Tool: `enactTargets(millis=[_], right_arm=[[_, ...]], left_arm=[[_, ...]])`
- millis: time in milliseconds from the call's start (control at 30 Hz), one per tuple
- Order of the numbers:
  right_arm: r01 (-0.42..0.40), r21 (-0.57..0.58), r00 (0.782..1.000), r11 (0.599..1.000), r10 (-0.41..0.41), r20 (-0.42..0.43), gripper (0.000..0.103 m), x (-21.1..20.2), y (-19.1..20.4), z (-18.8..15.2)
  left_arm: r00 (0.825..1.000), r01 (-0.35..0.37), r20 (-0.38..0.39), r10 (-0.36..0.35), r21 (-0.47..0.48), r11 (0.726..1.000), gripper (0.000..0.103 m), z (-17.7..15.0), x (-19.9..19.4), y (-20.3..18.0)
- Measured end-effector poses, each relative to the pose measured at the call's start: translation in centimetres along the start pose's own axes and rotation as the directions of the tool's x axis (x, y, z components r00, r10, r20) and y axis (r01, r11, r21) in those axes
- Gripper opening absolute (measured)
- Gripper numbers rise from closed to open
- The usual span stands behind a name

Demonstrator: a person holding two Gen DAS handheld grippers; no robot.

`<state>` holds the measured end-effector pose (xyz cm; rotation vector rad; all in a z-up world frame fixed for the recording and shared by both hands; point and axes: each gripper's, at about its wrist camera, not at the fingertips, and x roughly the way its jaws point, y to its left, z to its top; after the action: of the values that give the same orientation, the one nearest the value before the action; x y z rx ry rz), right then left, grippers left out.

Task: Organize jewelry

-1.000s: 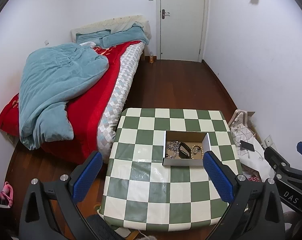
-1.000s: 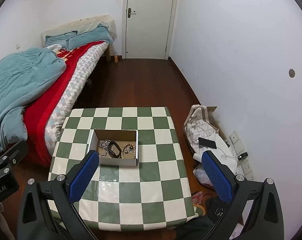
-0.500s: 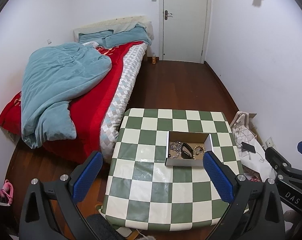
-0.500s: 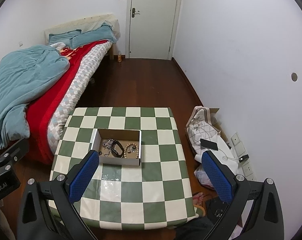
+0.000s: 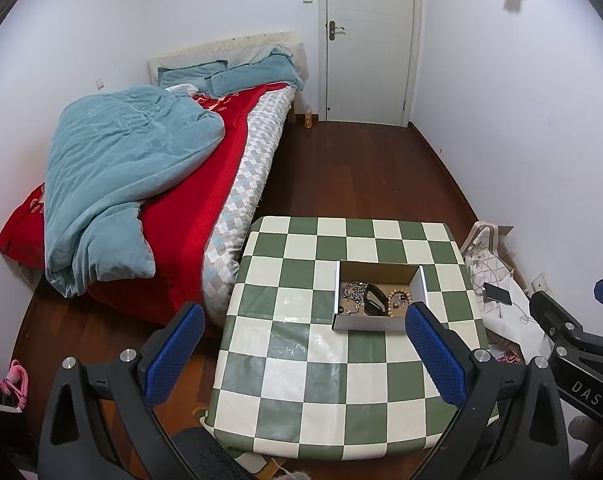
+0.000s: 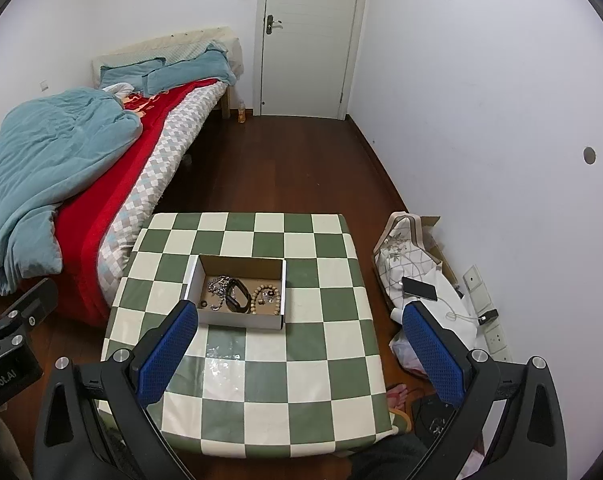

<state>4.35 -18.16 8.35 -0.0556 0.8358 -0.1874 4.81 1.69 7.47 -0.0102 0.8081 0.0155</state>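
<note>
Blue rubber pads line both tools, and both sets of fingers stand wide apart with nothing between them. The left gripper point(image 5: 303, 334) hangs above the near left part of the checkered table point(image 5: 285, 376); the right gripper point(image 6: 299, 334) hangs above its near right part, well clear of the cloth.

Farther out, on the table's far half, sits a shallow cardboard box point(image 6: 241, 322). Inside it lie a silver chain point(image 6: 217, 286) at the left, a black band point(image 6: 237, 295) in the middle, touching the chain, and a wooden bead bracelet point(image 6: 266, 298) at the right.

Beyond the table runs dark wood floor up to a white door point(image 6: 307, 36). A bed point(image 5: 229, 152) with a red cover and a teal duvet point(image 5: 117, 168) lies along the left wall. By the right wall a phone point(image 6: 420, 289) rests on a heap of bags.
</note>
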Motion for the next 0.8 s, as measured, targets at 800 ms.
enactTargets(millis=[800], right_arm=[[-0.004, 0.012, 1.0, 1.0, 0.004, 0.004, 0.103, -0.34, -0.04, -0.23]], left_arm=[[1.0, -0.006, 0.018, 0.006, 0.001, 1.0, 0.103, 0.25, -0.73, 0.02]])
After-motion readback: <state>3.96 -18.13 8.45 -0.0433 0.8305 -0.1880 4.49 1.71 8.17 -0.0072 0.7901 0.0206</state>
